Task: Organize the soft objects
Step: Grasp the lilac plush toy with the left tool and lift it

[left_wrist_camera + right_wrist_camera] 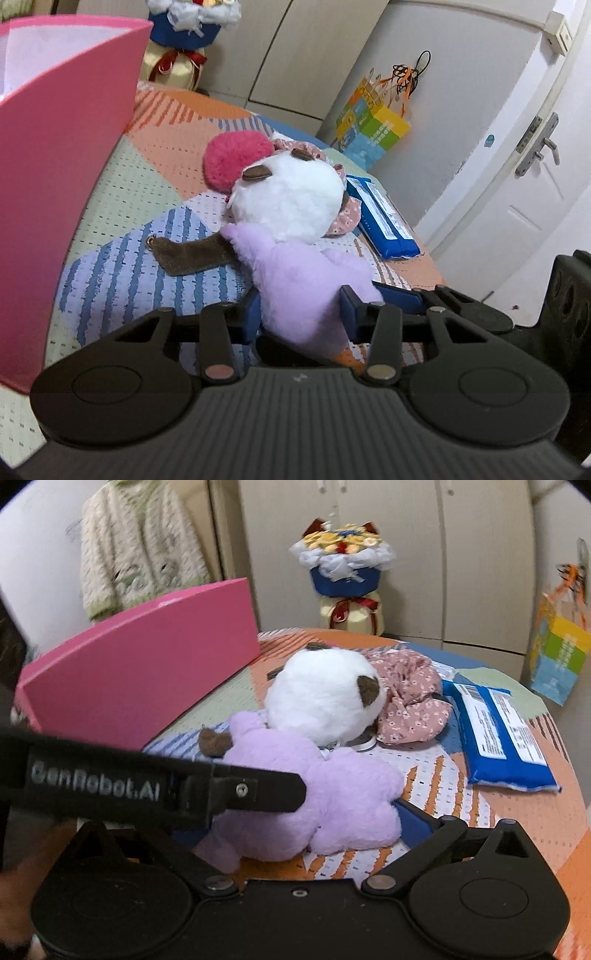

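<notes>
Two sets of jaws are mine. My left gripper [301,314] pinches the lilac body of the plush toy [295,229], its blue pads pressed into the fur on both sides. My right gripper [306,812] has its jaws spread around the same toy [295,782]. It lies on the patterned tabletop [155,177], pink box [55,184] at nine o'clock, blue wipes pack [384,221] at two, floral cloth [410,698] behind its head.
</notes>
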Demonstrator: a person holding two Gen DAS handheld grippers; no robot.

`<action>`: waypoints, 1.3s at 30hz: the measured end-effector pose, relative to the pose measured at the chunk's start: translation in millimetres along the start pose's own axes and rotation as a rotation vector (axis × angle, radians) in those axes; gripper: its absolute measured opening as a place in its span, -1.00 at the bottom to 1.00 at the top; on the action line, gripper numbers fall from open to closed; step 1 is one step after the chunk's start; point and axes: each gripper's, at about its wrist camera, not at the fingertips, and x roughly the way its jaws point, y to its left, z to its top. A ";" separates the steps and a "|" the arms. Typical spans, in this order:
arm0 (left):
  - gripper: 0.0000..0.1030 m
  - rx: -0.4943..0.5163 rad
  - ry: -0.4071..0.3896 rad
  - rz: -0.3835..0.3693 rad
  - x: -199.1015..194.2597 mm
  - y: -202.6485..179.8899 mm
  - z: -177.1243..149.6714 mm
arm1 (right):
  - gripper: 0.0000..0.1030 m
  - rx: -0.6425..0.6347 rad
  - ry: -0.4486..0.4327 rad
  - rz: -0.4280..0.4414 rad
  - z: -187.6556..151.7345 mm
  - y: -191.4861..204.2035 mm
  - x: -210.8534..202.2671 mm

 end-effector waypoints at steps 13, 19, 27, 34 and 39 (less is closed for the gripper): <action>-0.20 -0.018 0.016 -0.040 -18.2 0.1 -11.6 | 0.82 0.024 -0.085 -0.064 -23.0 14.5 -24.5; -0.20 -0.064 0.061 -0.087 -30.3 6.1 -16.6 | 0.83 0.001 -0.068 -0.091 -29.7 29.5 -38.0; -0.20 -0.047 0.059 -0.100 -63.3 2.6 -30.4 | 0.82 -0.045 -0.058 -0.113 -36.0 55.0 -62.4; -0.21 0.006 0.103 -0.087 -93.2 -4.6 -36.5 | 0.82 -0.102 -0.028 -0.127 -41.8 82.9 -84.5; -0.22 0.031 0.107 -0.090 -116.9 -3.3 -37.1 | 0.82 -0.107 -0.038 -0.105 -43.1 99.1 -99.2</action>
